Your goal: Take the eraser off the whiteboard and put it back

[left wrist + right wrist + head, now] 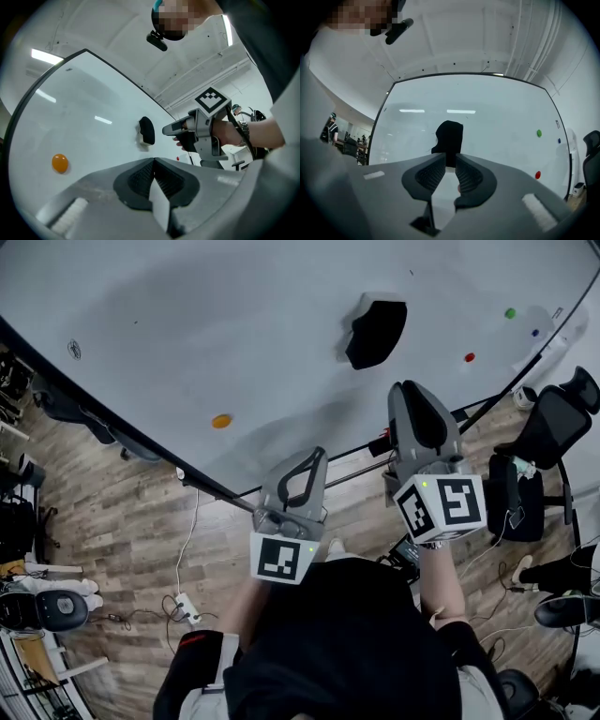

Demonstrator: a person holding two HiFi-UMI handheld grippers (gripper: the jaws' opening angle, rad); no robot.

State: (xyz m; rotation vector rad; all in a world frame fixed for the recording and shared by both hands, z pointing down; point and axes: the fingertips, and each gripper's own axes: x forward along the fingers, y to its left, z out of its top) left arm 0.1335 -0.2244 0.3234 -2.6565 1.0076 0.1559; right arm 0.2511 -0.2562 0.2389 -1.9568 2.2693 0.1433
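The right gripper [417, 395] points at the black eraser [377, 332] on the whiteboard [234, 324], jaws a little apart, and the left gripper [314, 457] is held nearer, jaws pressed together.

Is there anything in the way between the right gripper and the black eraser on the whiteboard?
No, nothing visible. The right gripper points straight at the black block eraser on the white whiteboard, with just open air between them. The orange round magnet and the red round magnet sit well off to the sides.
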